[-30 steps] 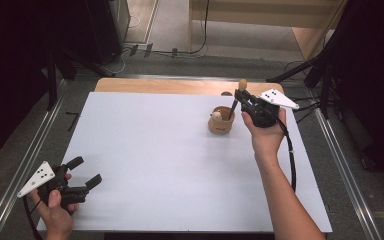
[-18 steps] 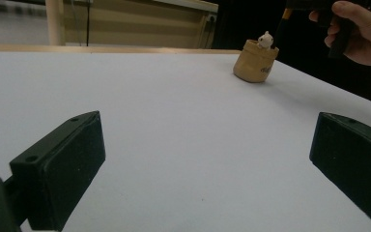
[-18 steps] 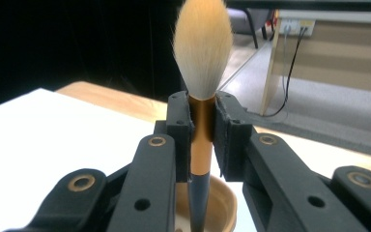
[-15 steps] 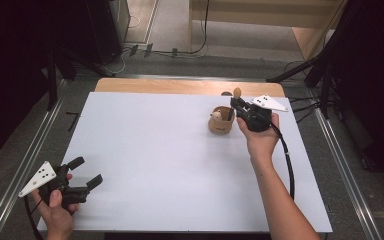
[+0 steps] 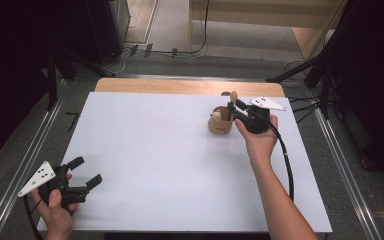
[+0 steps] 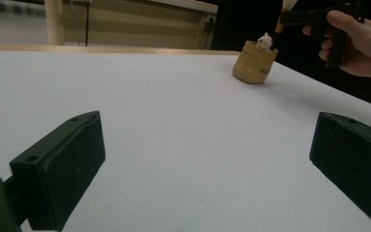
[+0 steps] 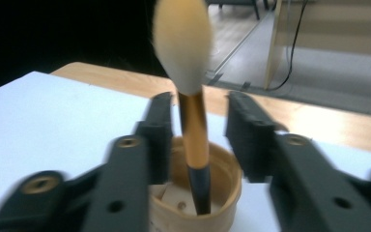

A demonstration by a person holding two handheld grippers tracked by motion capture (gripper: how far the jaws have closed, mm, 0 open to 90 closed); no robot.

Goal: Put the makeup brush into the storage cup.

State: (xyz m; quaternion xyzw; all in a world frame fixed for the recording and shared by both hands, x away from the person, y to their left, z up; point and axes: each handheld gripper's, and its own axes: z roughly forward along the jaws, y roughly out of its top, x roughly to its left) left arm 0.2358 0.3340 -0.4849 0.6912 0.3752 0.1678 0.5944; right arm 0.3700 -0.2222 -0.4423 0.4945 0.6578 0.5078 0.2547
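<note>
Left gripper (image 5: 82, 176) sits at desk's (image 5: 170, 165) near-left corner, jaws released, bare white surface stretching ahead. Far right, near back edge: right gripper (image 5: 234, 106), jaws just opening, released around brush (image 7: 189, 96), gaps both sides. Brush stands upright in small wooden cup (image 5: 219, 123).

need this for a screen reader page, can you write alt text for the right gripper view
A makeup brush stands bristles up in a small tan cup, between the right gripper's two black jaws, which have just been opening and stand slightly apart from its golden handle. Behind lie the white table top and a wooden edge.
</note>
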